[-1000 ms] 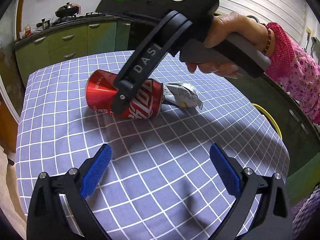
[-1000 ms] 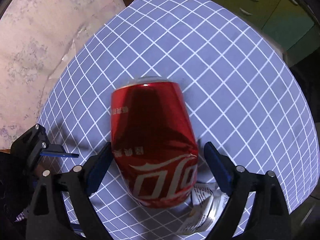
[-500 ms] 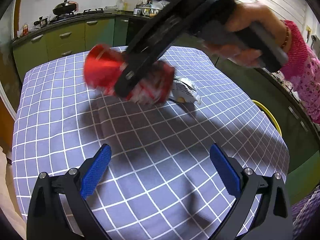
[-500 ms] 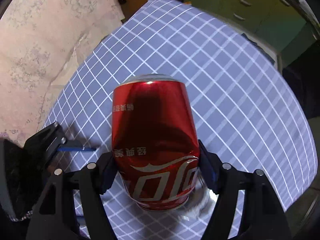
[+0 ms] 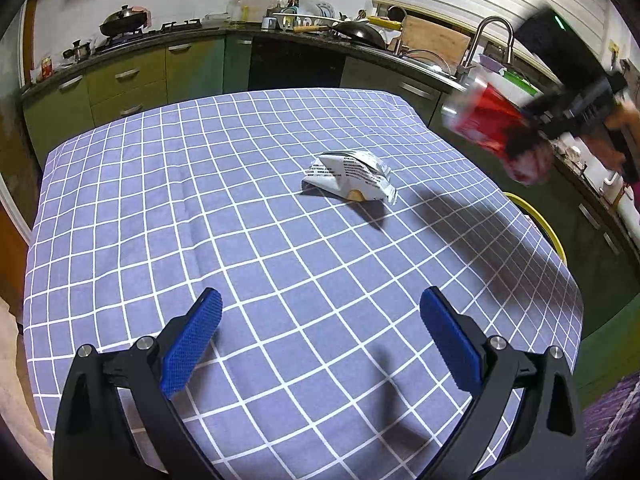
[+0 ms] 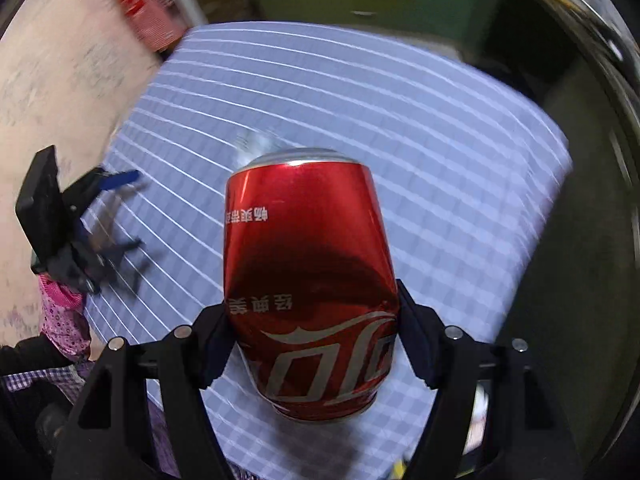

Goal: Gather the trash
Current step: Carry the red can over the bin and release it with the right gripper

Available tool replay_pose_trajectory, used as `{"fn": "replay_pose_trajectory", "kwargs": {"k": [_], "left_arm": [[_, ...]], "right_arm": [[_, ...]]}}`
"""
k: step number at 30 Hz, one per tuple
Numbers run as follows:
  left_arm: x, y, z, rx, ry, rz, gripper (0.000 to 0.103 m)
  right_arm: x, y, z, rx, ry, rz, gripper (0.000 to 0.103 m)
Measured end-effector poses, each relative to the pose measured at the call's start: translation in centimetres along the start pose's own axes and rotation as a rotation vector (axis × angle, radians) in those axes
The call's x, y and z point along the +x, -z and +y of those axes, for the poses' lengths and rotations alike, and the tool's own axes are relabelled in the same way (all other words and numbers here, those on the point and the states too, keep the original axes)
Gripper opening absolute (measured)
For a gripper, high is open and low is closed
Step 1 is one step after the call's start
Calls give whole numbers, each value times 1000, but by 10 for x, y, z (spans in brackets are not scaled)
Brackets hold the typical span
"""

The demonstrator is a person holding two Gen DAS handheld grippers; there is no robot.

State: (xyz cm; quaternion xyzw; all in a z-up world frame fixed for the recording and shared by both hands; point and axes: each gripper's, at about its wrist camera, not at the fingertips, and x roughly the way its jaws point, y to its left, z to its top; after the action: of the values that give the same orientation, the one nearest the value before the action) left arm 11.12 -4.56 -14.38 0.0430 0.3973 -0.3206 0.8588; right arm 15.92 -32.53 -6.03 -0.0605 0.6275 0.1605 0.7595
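my right gripper [image 6: 312,332] is clamped on the red can [image 6: 310,280], both pads pressed against its dented sides, and the jaws have just been closing onto it. the can is lifted clear of the table, with its silver end pointing away from the camera. in the left wrist view the can [image 5: 486,126] shows as a red blur off past the right edge of the table, in front of the counter with the sink. my left gripper [image 5: 320,336] hangs over the near part of the checked tablecloth [image 5: 200,208] with its blue pads [image 5: 188,344] wide apart and nothing between them. a crumpled white wrapper [image 5: 350,176] lies alone near the middle of the cloth, well apart from both grippers. a yellow rim [image 5: 540,220] shows just past the table's right edge.
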Motion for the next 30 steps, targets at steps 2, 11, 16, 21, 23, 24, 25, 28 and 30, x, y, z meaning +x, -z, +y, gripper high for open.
{"fn": "replay_pose_trajectory", "kwargs": {"k": [2, 11, 16, 21, 23, 24, 25, 28, 30], "left_arm": [[-1, 0, -1, 4, 11, -5, 98], [1, -2, 3, -16, 24, -4, 98], [4, -1, 2, -9, 20, 8, 98], [8, -2, -1, 1, 18, 18, 98], [9, -2, -4, 8, 16, 20, 98], [10, -2, -5, 11, 15, 19, 98], [9, -2, -6, 13, 16, 18, 98], [8, -1, -5, 11, 19, 15, 98], [8, -1, -5, 10, 18, 15, 98]], "right_arm": [[-4, 30, -29, 70, 26, 0, 68], [2, 156, -156, 503, 141, 5, 68], [11, 205, -201, 716, 196, 7, 68], [18, 231, -213, 814, 229, 17, 68], [19, 234, -217, 847, 235, 10, 75], [20, 234, -218, 857, 239, 7, 80], [19, 234, -219, 865, 246, -3, 80], [13, 236, -221, 874, 250, -28, 80], [7, 235, -212, 865, 249, -52, 80]]}}
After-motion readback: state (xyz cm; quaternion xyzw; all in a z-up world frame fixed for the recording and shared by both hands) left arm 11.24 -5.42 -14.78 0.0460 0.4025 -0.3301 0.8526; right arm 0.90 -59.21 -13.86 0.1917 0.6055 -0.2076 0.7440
